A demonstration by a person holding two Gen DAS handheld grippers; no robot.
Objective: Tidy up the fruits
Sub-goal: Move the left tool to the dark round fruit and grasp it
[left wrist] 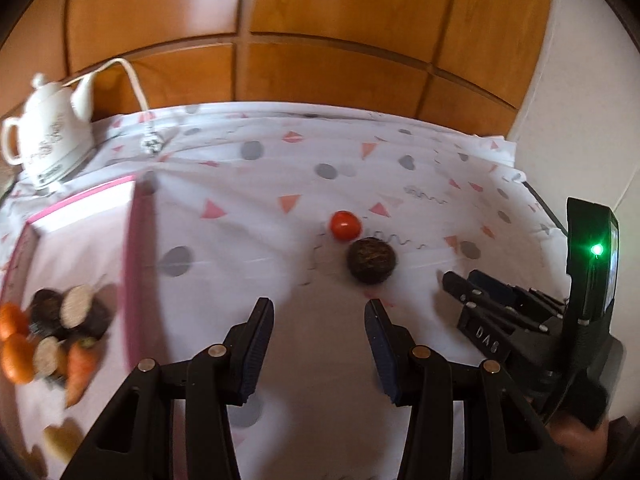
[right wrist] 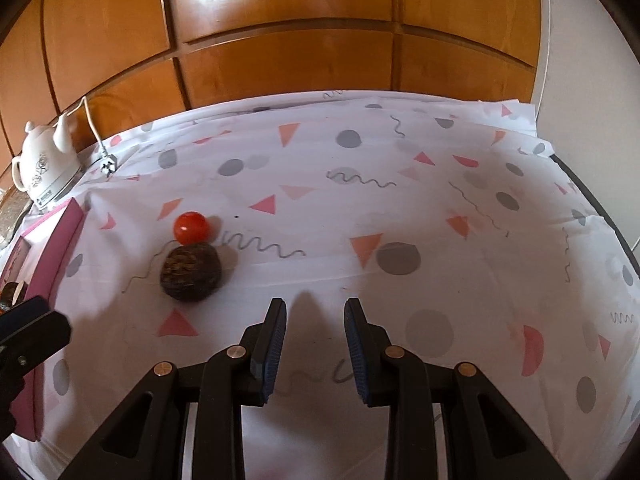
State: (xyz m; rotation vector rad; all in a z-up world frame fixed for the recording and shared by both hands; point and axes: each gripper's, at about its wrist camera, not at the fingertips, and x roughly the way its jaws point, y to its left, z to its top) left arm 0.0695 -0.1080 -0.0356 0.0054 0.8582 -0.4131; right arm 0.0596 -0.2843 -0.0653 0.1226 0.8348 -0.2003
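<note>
1. Two pieces are out on the worktop [right wrist: 400, 208], lying on the patterned cloth: a red tomato [right wrist: 192, 227] and, touching its near side, a dark rough-skinned fruit [right wrist: 191, 273].

2. Off to the left sits the pink tray [left wrist: 138, 264], already loaded with oranges [left wrist: 14, 340], a carrot [left wrist: 80, 368] and some cut dark-skinned pieces [left wrist: 76, 306]. By my reading, that's where the loose pair is headed.

3. Left hand-held gripper [left wrist: 320, 308]: jaws apart, nothing between the pads, hanging over bare cloth with the dark fruit just ahead and slightly right of its line.

4. Right hand-held gripper [right wrist: 316, 308]: jaws also parted, a narrower gap, and empty too. The two fruits lie ahead and well left of it. In the left wrist view it shows at the right edge, near the dark fruit.

5. So this looks like the reach-in step: neither tool has anything, both are close to the remaining pair.

6. Next move, as I judge it: the dark fruit is nearest and looks wider than either current gap, so whichever tool goes for it needs to spread wider first, then straddle it.

7. Watch out: the tomato is touching it and is round, so a careless nudge could send it rolling.

8. A white teapot [left wrist: 48, 132] stands behind the tray, clear of the action.
</note>
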